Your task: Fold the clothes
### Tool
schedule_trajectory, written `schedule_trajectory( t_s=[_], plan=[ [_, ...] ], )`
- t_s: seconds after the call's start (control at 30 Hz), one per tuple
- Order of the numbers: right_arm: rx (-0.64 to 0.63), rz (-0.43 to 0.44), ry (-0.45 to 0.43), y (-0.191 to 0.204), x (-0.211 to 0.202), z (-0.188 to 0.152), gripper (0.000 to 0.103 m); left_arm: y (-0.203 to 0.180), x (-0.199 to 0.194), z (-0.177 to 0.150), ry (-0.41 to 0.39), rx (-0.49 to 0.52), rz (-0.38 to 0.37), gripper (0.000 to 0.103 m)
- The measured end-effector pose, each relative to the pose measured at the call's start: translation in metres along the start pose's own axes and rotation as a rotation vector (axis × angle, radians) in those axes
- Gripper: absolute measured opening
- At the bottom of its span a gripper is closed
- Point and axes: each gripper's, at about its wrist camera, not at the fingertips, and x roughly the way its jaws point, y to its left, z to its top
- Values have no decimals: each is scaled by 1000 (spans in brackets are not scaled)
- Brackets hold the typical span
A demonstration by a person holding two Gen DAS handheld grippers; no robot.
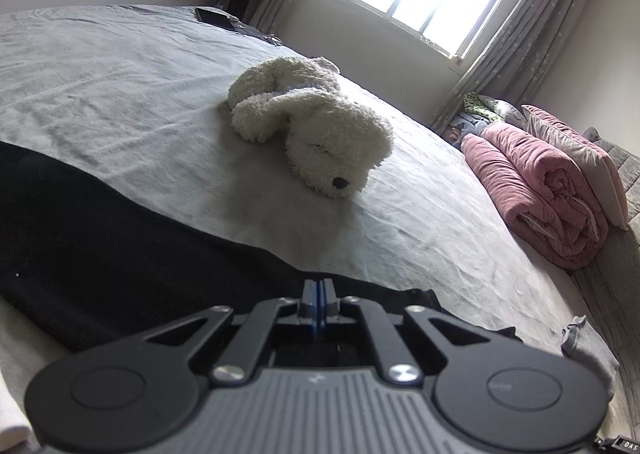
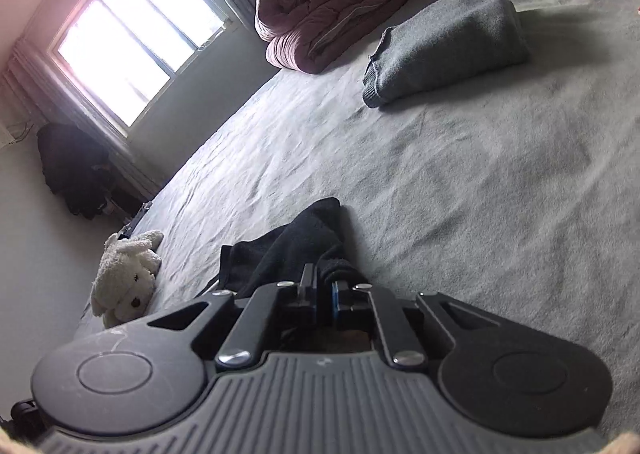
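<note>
Black garment (image 1: pixel 120 238) on bed (image 1: pixel 120 93): soft, limp (best held at edges); both grippers' fingers (image 1: pixel 319 294) (image 2: pixel 325 286) pinched closed on it.

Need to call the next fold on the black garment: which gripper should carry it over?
Right, probably. The right gripper has a raised bunch of the black garment between its fingers, with bare bed sheet ahead. The left gripper looks shut at the garment's flat edge; whether it grips cloth is unclear.
</note>
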Motion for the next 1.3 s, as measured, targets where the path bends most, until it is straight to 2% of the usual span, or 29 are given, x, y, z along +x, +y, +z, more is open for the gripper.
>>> schedule_trajectory(
  t_s=[0.13, 0.2, 0.27, 0.3, 0.33, 0.37, 0.47, 0.5, 0.57, 0.67, 0.73, 0.83, 1.0, 1.07, 1.2, 1.3],
  plan=[
    [-44, -16, 45, 2, 1, -1, 8, 18, 18, -3, 133, -111, -29, 5],
    [-53, -10, 56, 3, -3, 0, 14, 19, 18, -3, 142, -147, -58, 19],
    [-61, -4, 68, 5, -7, 2, 19, 15, 16, -2, 140, -155, -97, 48],
    [-65, -1, 73, 5, -8, 3, 23, 12, 16, -2, 148, -144, -115, 52],
    [-70, 2, 79, 6, -10, 3, 32, 8, 17, -4, 163, -132, -126, 56],
    [-74, 5, 85, 7, -12, 4, 38, 6, 20, -6, 175, -124, -130, 56],
    [-96, 17, 92, 13, -19, 8, 38, -2, 29, -10, 183, -99, -105, 48],
    [-104, 20, 90, 14, -21, 9, 38, -6, 31, -11, 183, -81, -102, 43],
    [-112, 34, 84, 17, -28, 12, 38, -11, 34, -13, 186, -48, -96, 14],
    [-135, 62, 65, 23, -37, 17, 39, -19, 33, -20, 158, 10, -70, 3],
    [-153, 71, 48, 27, -40, 21, 41, -24, 26, -18, 119, 30, -70, 3],
    [-152, 68, 26, 27, -39, 25, 42, -26, 10, -11, 53, 20, -109, 3],
    [-165, 30, 16, 25, -26, 32, 42, -24, -13, 3, -55, -10, -156, 2],
    [-161, 19, 26, 22, -14, 37, 42, -24, -15, 7, -82, -7, -150, 2],
    [-140, 3, 57, 16, 14, 48, 42, -17, -4, 10, -73, -15, -92, 3],
    [-88, 8, 112, 8, 43, 52, 42, -12, 3, 8, -41, -40, -89, 3]
  ],
)
